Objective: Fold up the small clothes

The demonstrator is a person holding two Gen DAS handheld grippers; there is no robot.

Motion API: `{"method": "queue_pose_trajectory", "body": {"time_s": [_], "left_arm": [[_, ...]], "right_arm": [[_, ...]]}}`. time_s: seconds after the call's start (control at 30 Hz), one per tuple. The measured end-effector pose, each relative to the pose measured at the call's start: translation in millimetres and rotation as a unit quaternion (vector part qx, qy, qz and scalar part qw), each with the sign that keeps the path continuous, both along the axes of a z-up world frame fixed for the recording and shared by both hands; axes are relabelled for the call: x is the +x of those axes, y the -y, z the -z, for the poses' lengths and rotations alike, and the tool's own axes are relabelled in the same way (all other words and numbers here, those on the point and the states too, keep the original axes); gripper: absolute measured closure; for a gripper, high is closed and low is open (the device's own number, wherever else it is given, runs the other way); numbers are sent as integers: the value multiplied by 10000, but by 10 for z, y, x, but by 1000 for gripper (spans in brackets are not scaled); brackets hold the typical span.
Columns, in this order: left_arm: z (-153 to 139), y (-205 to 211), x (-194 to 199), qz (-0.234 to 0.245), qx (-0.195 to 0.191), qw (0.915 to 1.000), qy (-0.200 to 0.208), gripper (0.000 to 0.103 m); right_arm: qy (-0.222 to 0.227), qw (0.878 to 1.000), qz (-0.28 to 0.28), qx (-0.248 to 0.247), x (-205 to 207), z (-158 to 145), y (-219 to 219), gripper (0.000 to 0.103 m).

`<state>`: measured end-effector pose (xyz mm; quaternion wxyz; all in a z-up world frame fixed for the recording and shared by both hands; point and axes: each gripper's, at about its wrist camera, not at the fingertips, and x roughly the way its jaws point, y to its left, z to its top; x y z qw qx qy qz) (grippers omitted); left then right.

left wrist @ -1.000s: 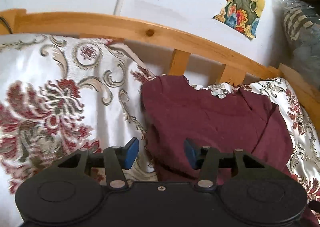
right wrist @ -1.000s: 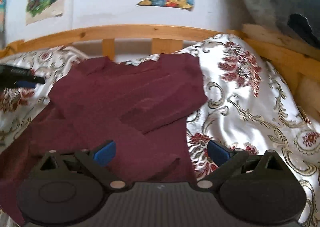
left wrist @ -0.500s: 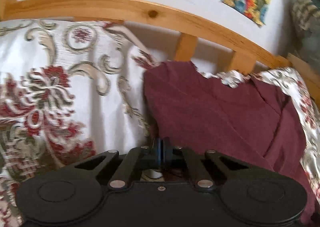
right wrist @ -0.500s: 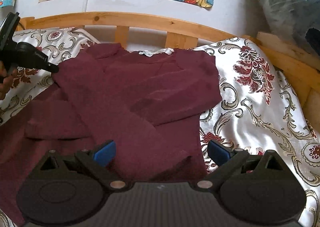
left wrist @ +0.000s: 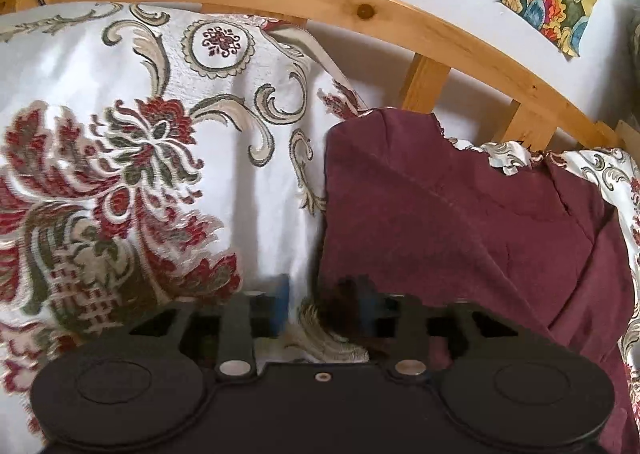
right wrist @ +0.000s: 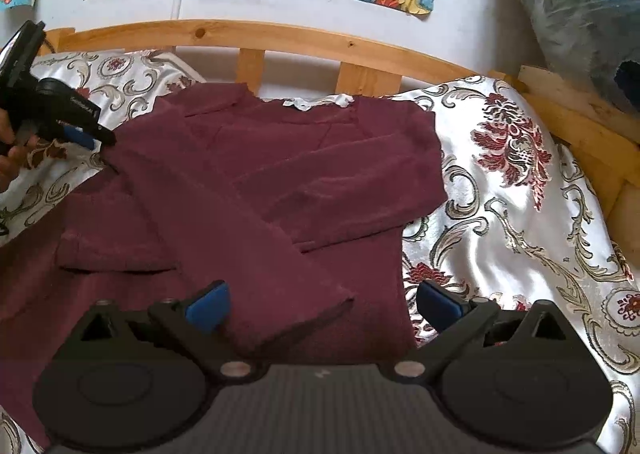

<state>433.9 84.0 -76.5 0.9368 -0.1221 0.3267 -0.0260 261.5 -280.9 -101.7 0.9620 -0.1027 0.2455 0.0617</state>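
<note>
A: Looking at the bed, one dark red sweater (right wrist: 260,189) lies flat on the flowered bedspread (right wrist: 520,221), both sleeves folded across the body.

B: And the left gripper (left wrist: 324,302)?

A: Its jaws have just been opening. They stand apart at the sweater's left edge, and nothing is clamped between them. The right gripper (right wrist: 322,304) is wide open above the lower hem, empty.

B: What could fail?

A: The bedspread looks smooth and slippery; probably a pinch takes it together with the sweater, or the crossed sleeves slide apart during lifting.

B: The count?

A: One sweater, two grippers, two sleeves.
</note>
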Motion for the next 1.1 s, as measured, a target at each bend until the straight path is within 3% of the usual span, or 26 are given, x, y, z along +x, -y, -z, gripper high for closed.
{"method": "queue_pose_trajectory", "body": {"time_s": [0.03,0.17,0.27,0.37,0.47,0.67,0.77,0.9,1.1], "left_arm": [[-25,5,-36,-38,34,10000,-37,45],[-158,15,-247,-147,71,9998,-65,25],[-318,54,-465,-62,196,9998,15,13],[-495,146,-711,190,596,9979,143,5],[-645,214,-1017,423,910,9945,314,1],[-736,287,-1613,1175,923,9886,177,1],[-709,361,-1941,1798,1269,9753,166,1],[-566,511,-2280,2462,1961,9491,137,1],[-237,775,-2385,3198,2569,9117,-218,1]], "right_arm": [[5,10000,24,31,-7,-13,9,0],[15,9998,131,178,-63,-84,65,0],[22,9997,122,231,-137,-154,112,0],[58,9999,48,100,-236,-230,130,0],[57,10000,2,-60,-360,-313,172,0],[183,9996,-189,36,-608,-569,274,0],[163,9993,-345,-25,-723,-695,304,0],[127,9985,-446,-278,-898,-740,260,0],[464,9970,-331,-522,-1178,-608,92,0]]}}
